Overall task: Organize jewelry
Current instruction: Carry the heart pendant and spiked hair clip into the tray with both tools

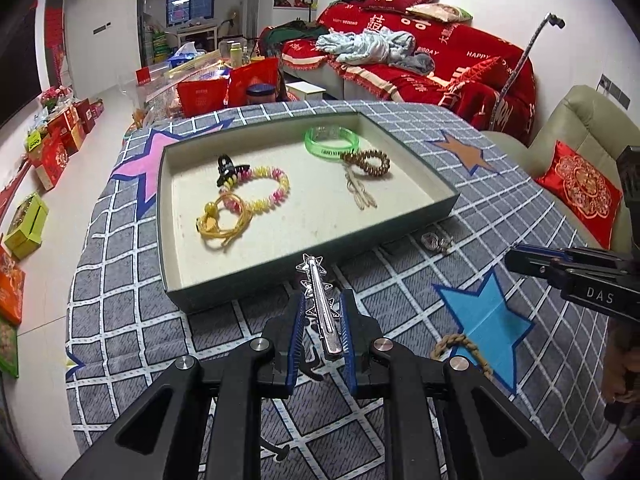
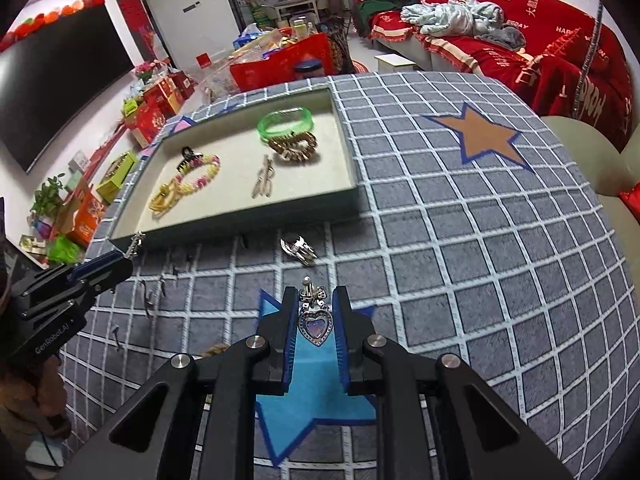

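Already both tongs are loaded: the left gripper (image 1: 323,312) is clamped on a silver star-studded hair clip (image 1: 320,304), held lengthwise between the blue pads with its tip poking out toward the tray, and the right gripper (image 2: 316,312) is closed on a heart-shaped clip (image 2: 315,327) with a pale purple stone (its small metal top juts past the fingertips). Both pieces hang clear of the grid-patterned cloth (image 2: 460,240), just short of the near wall of the tray (image 1: 280,276). Inside the tray, several things are sorted by my reading: on the left a black claw clip (image 1: 229,166), a pink-and-yellow bead bracelet (image 1: 262,190) and a yellow cord tie (image 1: 224,222); on the far right a green bangle (image 1: 330,142) touching a brown bead bracelet (image 1: 370,162), with a pale cord piece (image 1: 360,196) lying nearer. Left outside are a small silver clip (image 2: 298,250) on the cloth just beside the tray's near wall, and a braided rope loop (image 1: 460,346) near the blue star (image 1: 484,320). So the job looks well past halfway: two pieces in hand to set down, two more to fetch.
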`<state>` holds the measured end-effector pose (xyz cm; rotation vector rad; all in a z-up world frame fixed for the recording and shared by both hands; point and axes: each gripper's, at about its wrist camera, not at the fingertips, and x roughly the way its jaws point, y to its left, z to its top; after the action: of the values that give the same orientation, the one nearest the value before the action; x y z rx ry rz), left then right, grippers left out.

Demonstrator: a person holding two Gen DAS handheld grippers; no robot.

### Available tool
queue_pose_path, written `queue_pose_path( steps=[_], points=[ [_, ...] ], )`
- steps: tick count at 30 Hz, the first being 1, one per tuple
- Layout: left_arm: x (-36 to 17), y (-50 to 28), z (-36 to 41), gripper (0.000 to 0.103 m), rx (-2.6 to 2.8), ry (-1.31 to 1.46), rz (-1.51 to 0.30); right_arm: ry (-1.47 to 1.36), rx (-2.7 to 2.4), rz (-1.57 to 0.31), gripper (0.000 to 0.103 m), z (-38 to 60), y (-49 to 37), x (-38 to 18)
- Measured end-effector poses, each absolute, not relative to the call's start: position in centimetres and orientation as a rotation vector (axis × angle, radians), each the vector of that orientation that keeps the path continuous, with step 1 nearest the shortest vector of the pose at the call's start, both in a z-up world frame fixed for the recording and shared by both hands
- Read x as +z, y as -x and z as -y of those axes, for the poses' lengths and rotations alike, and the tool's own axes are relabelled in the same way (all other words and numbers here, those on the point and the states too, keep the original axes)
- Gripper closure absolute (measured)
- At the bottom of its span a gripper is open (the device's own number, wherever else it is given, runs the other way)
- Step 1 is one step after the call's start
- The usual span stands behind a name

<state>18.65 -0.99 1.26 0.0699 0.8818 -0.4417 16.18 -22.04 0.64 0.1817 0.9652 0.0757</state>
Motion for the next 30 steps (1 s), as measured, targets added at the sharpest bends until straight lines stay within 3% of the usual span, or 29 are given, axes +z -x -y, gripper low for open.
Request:
queue_pose_path(
  steps=[18, 30],
  points=[
    [2.6, -22.5, -0.7, 0.068, -0.406, -0.019, -0.843, -0.150, 0.162, -0.925, 0.084, 18.6, -22.4, 3.6],
    [2.0, -26.9, 0.2, 0.068, -0.359, -0.029, -0.854, -0.158, 0.167, -0.944, 0.084, 17.6, -27.7, 2.5]
  ],
)
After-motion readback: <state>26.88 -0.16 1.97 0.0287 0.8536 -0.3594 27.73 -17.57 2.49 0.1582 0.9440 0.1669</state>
